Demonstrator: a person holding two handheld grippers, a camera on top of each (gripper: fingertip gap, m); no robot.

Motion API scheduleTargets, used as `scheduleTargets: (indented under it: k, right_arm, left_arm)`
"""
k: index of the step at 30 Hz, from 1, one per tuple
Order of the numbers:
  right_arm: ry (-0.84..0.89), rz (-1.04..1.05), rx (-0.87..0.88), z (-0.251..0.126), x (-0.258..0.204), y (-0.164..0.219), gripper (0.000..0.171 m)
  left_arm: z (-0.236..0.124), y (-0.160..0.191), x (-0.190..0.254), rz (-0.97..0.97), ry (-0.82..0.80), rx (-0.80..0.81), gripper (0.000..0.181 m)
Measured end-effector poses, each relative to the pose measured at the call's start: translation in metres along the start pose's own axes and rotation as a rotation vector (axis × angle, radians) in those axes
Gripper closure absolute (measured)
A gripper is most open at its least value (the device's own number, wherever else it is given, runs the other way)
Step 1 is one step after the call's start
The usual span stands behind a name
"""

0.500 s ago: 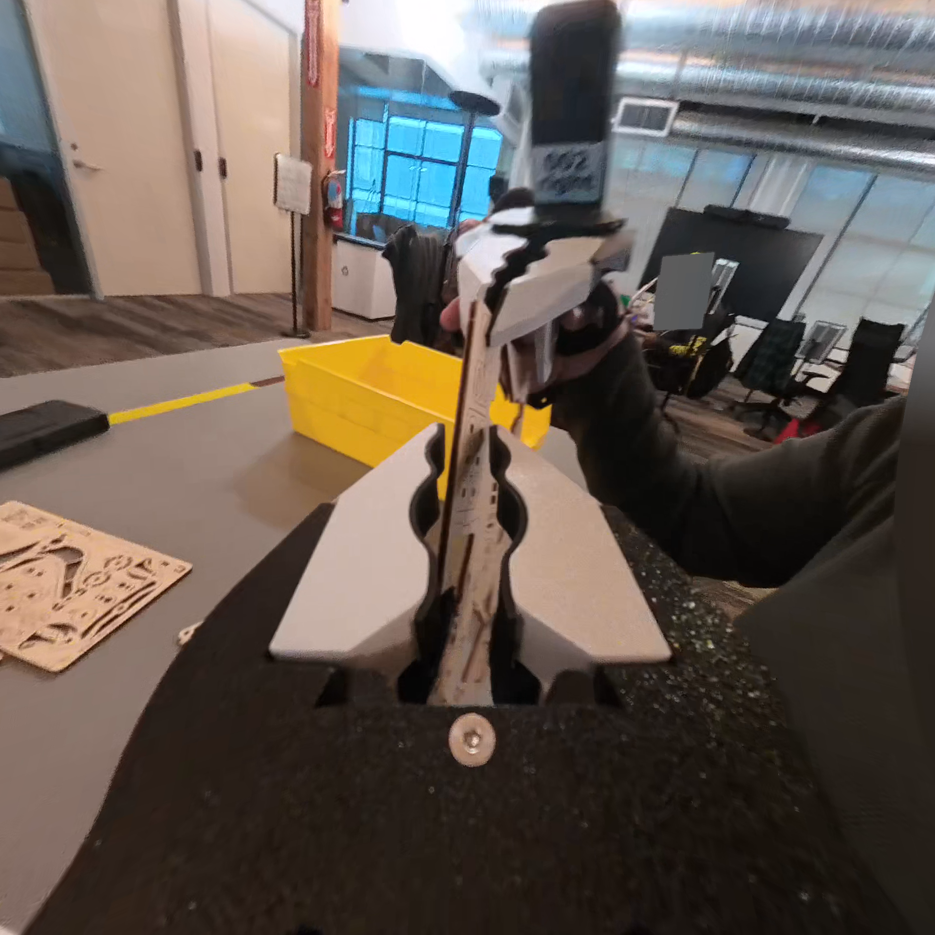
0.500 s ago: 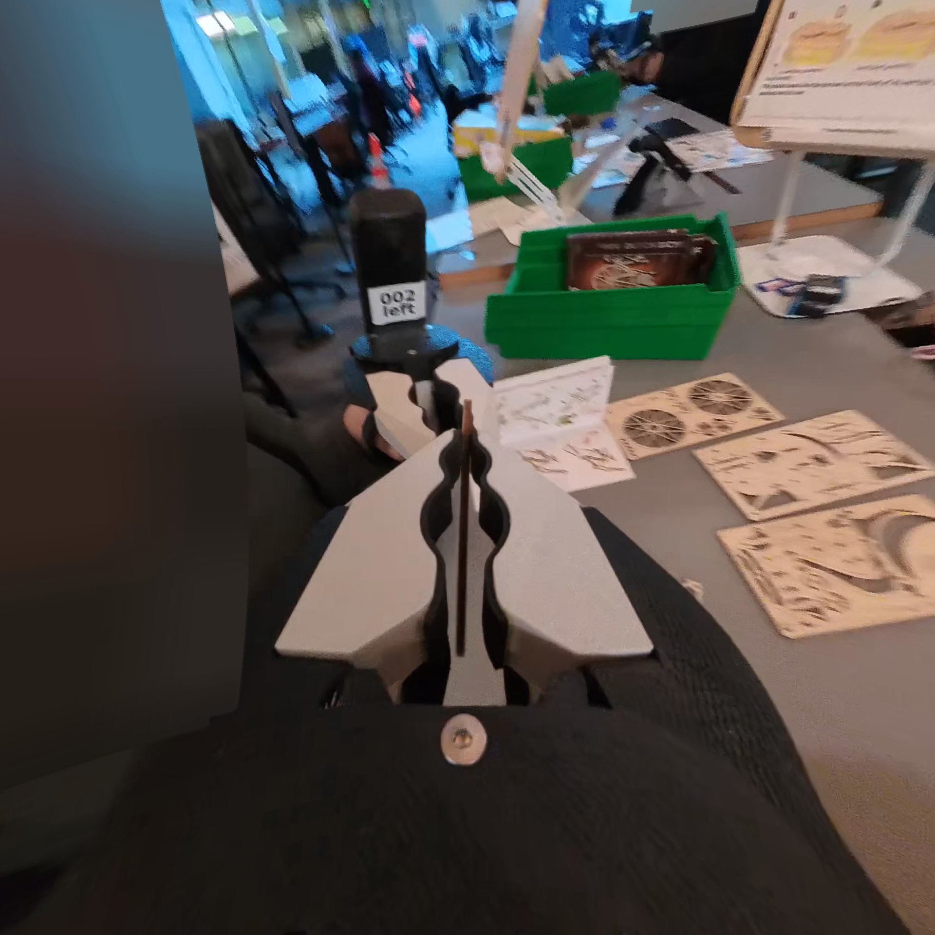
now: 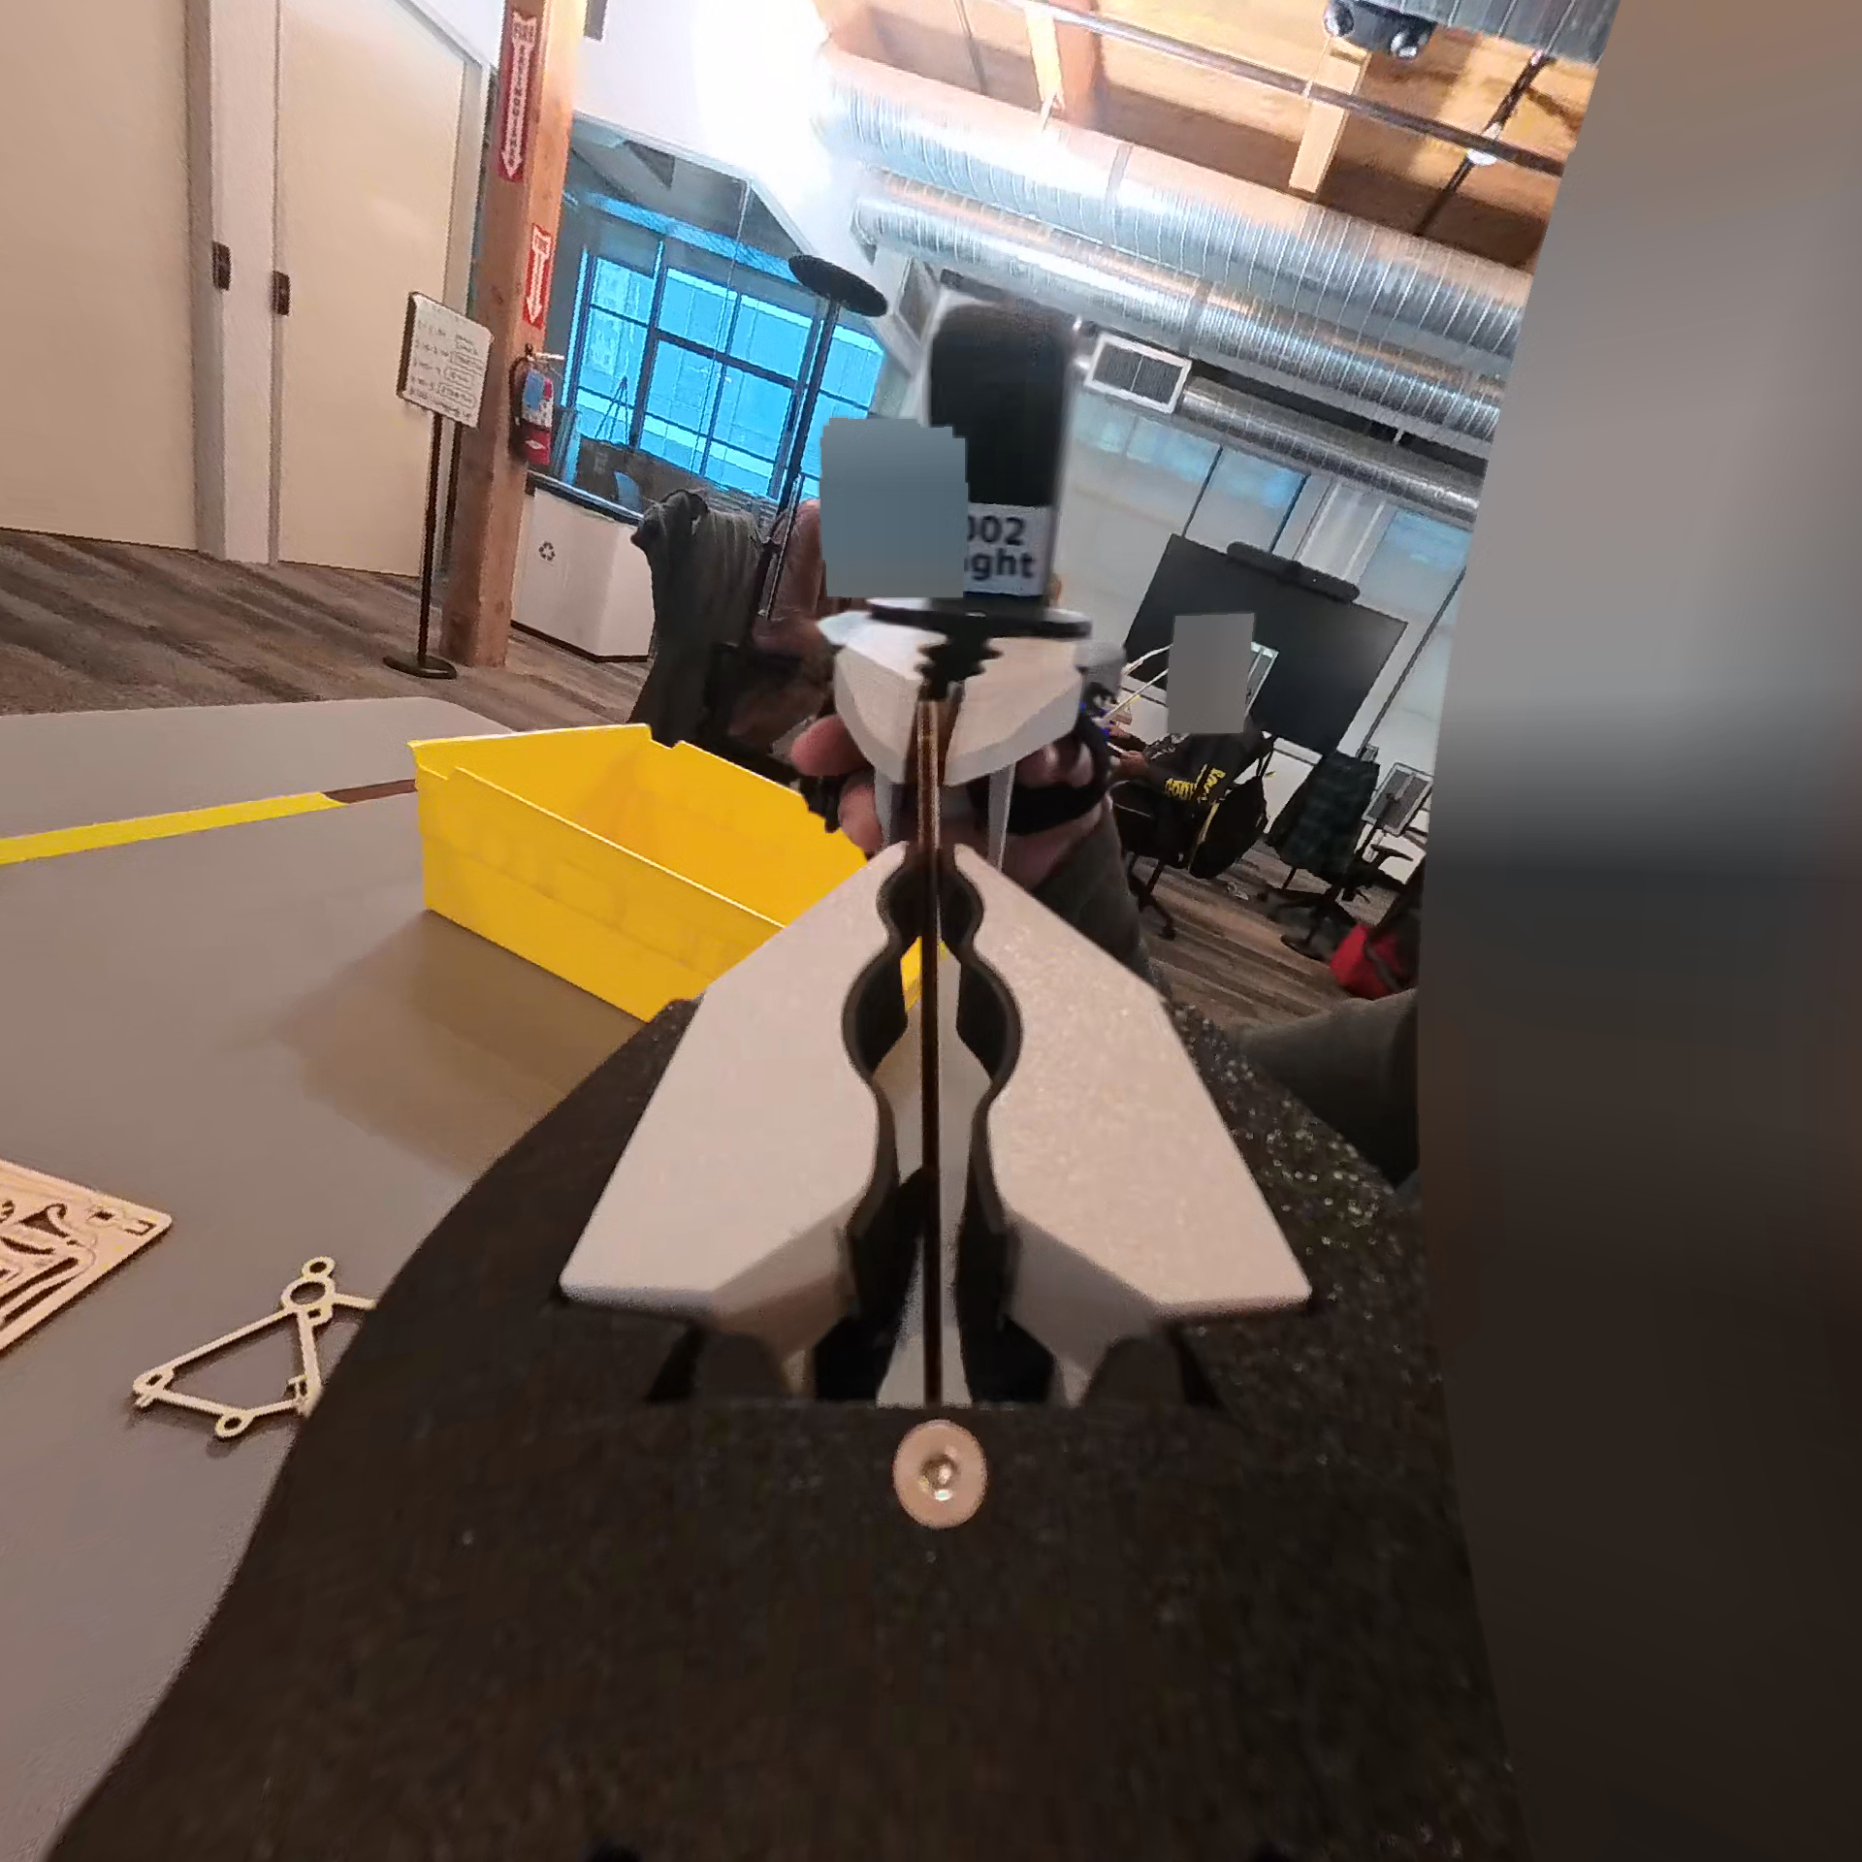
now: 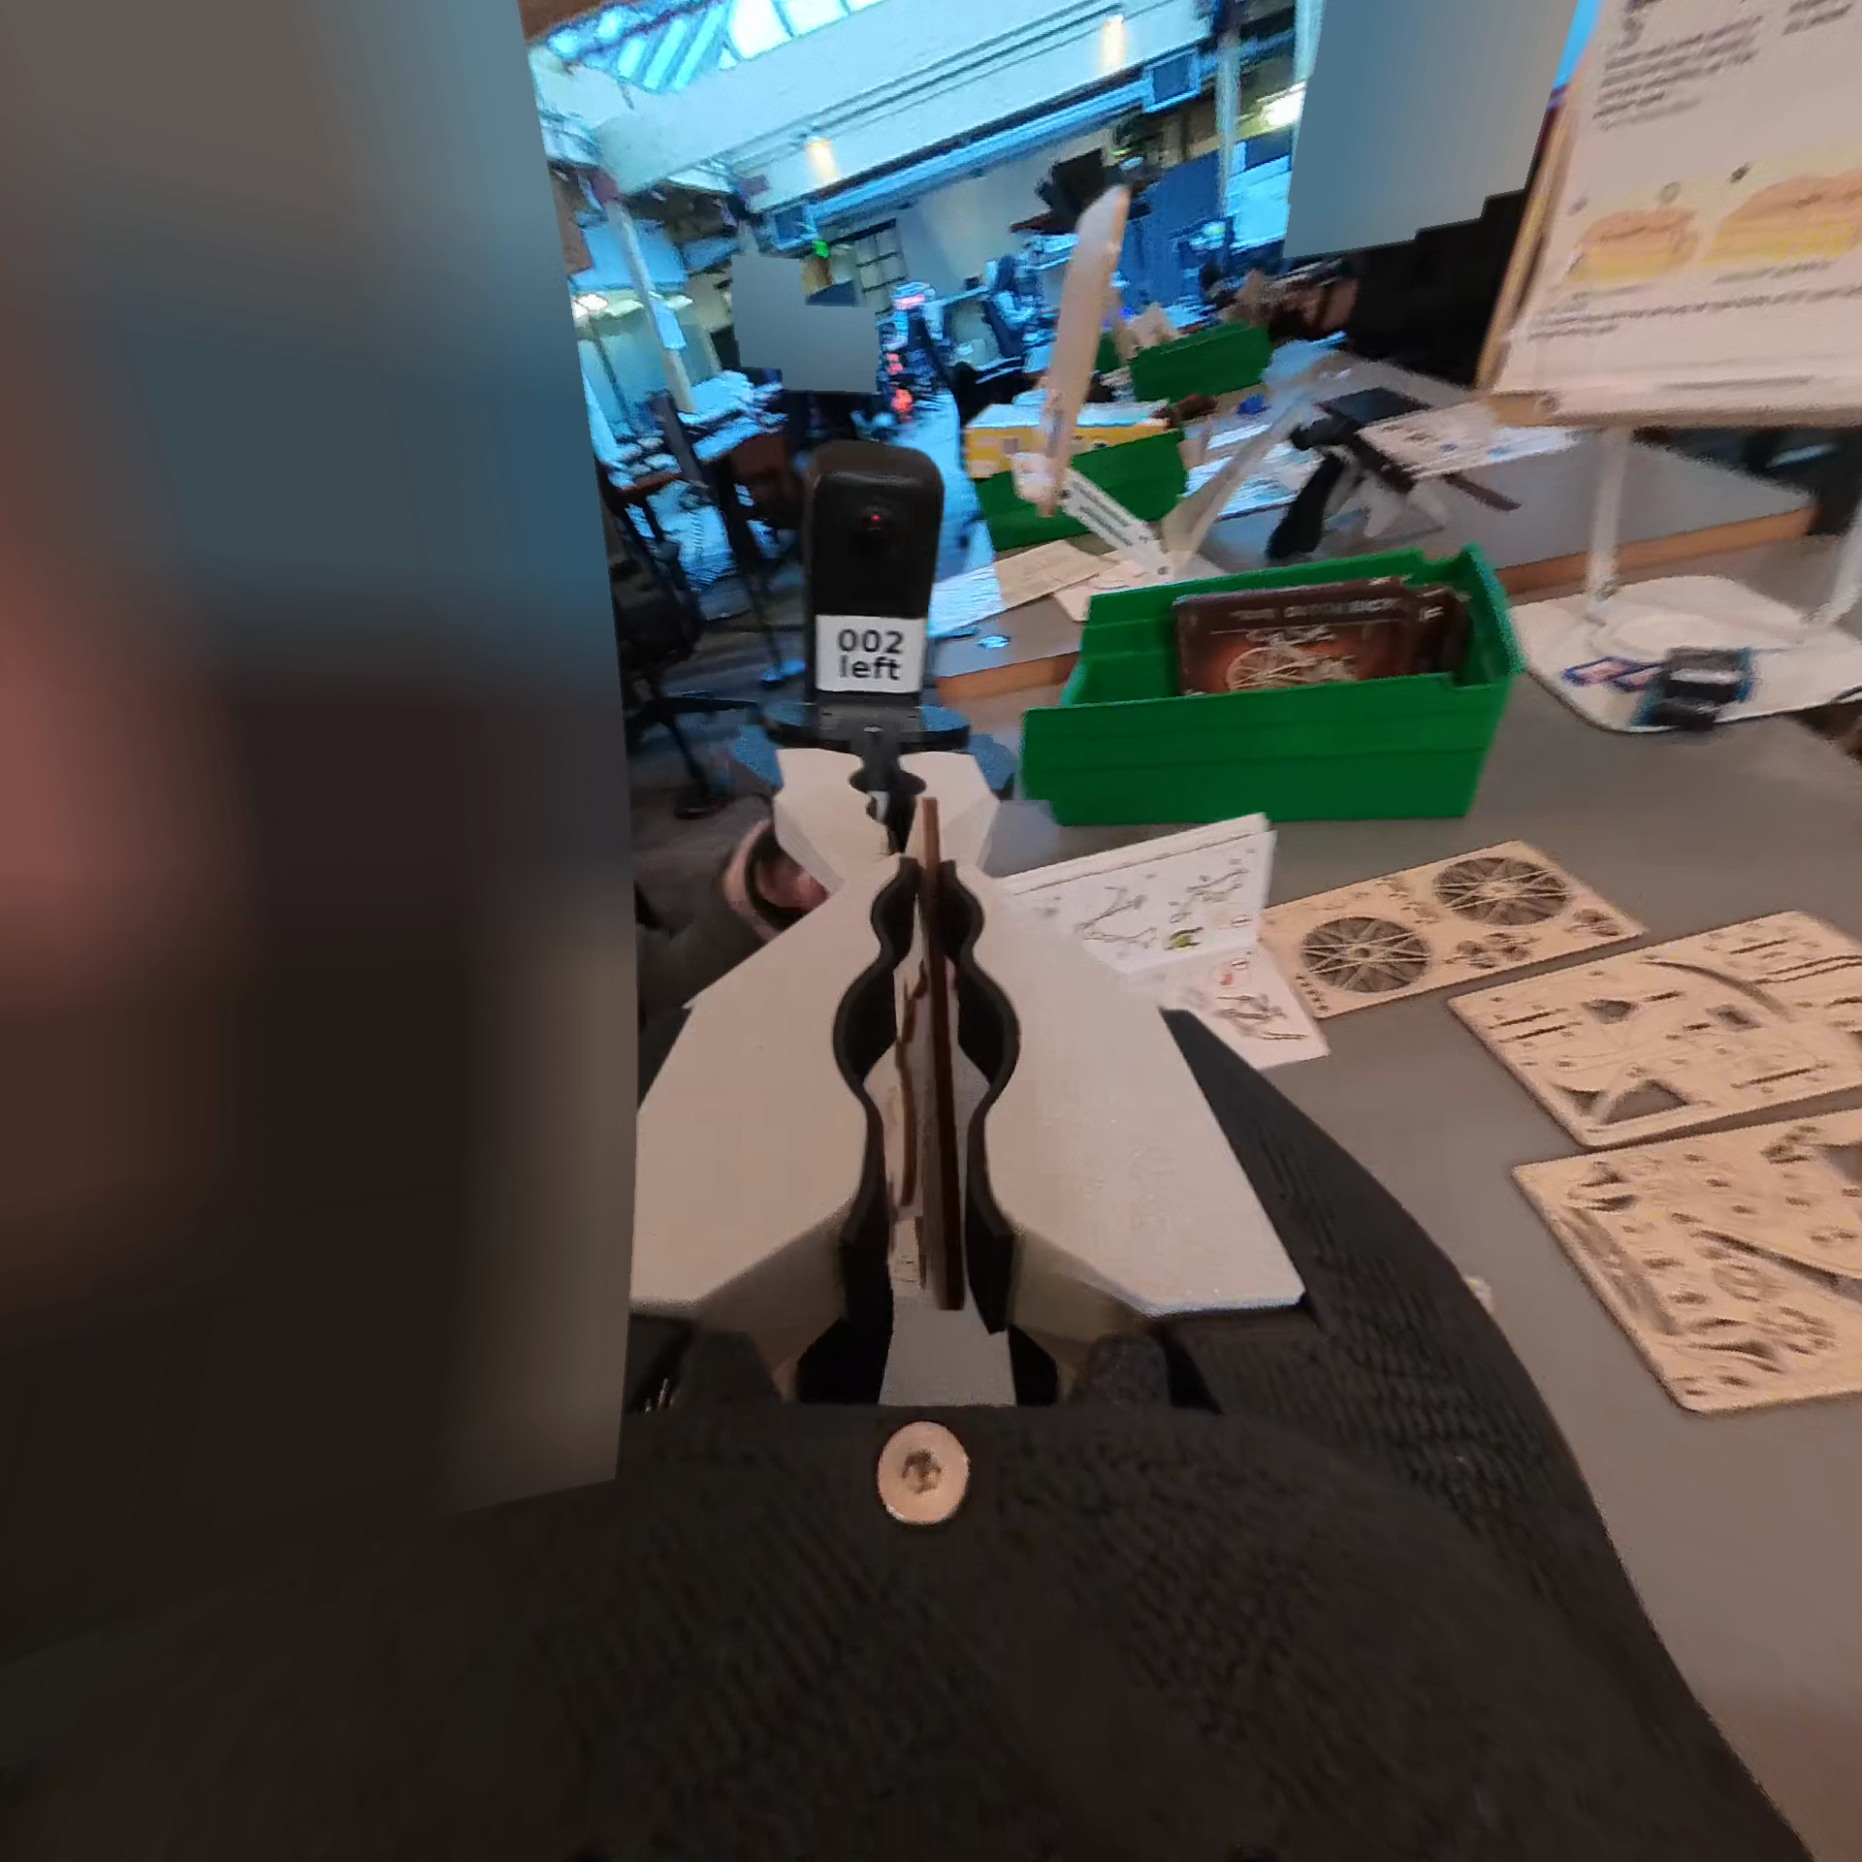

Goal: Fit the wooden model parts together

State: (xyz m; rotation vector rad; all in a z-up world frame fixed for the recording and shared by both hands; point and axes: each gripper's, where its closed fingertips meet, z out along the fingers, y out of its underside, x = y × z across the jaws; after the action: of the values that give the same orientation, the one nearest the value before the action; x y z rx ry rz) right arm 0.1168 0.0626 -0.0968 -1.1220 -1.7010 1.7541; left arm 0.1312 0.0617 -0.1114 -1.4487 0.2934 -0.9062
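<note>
The left gripper (image 3: 932,887), grey-fingered on a black textured body, is closed on a thin flat wooden model sheet (image 3: 929,1108) seen edge-on, running up the slot between its fingers and out past the tips. Just beyond those tips, the right gripper (image 3: 942,705) faces it nose to nose, a black camera on top, clamped on the same sheet's far end. Seen from its own wrist, the right gripper (image 4: 922,877) pinches the dark-edged wooden sheet (image 4: 937,1088) between narrow jaws, with the left gripper (image 4: 887,806) directly ahead.

Low to the left of the left gripper, a small pale wooden triangular frame piece (image 3: 247,1350) lies on the grey table (image 3: 252,1008), beside the corner of a laser-cut wooden panel (image 3: 60,1270). Farther ahead on the left stands a yellow plastic bin (image 3: 605,877).

To the right of the right gripper lie three pale laser-cut wooden panels (image 4: 1663,1018), with a white folded instruction leaflet (image 4: 1159,907) nearer its tips. Beyond them sits a green plastic bin (image 4: 1270,746) holding dark boxes.
</note>
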Motion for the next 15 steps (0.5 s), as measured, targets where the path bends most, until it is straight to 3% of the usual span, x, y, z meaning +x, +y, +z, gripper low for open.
scheduleTargets:
  k: [1,5,15]
  right_arm:
    - [0.045,-0.044,-0.008,0.001,0.0013,-0.0004,0.168]
    - [0.172,-0.178,-0.032,0.003,0.0011,-0.0029,0.164]
    - [0.213,-0.235,-0.014,0.0045,-0.0043,-0.0086,0.162]
  left_arm:
    - [-0.0007,-0.0007,-0.0007,-0.001,-0.006,0.005,0.181]
    - [-0.0019,-0.0028,0.0003,0.074,-0.057,0.022,0.181]
    - [-0.0037,-0.0086,0.0058,0.401,-0.225,0.033,0.178]
